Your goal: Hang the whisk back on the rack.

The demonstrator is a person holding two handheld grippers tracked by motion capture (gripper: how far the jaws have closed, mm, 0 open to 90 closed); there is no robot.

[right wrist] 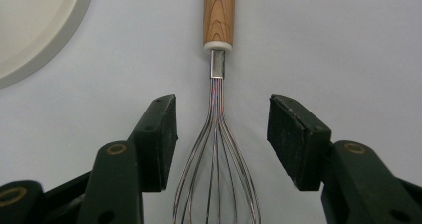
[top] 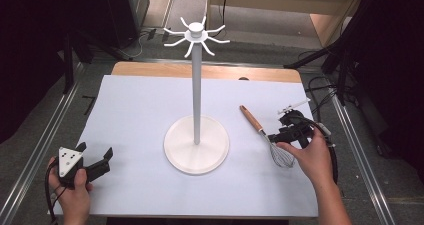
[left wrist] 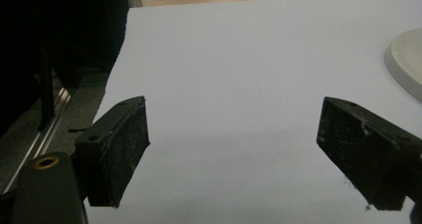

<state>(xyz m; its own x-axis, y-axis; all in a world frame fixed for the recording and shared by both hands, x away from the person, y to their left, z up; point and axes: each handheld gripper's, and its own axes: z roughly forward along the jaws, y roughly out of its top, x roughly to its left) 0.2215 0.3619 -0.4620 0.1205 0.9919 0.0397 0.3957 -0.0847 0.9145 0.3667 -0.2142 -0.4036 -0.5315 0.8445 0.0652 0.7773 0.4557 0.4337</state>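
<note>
- Black rubbery pads of the right gripper (right wrist: 221,139) stand part-open, one on each side of the whisk (top: 267,136); the wire loops lie between them untouched, with a gap on both sides.
- Thin steel wires will likely spring and flex under a squeeze, so a grip on the bulb may slip or slew; the whisk looks light.
- Wood handle (right wrist: 218,15), toward twelve o'clock from the jaws, is stiff and round; I judge it or the metal neck the firmer hold.
- The whisk lies flat on the white sheet (top: 140,115), at about three o'clock from the hook stand (top: 196,144).
- The left gripper (top: 96,155) rests at eight o'clock, jaws wide apart, nothing between them.
</note>
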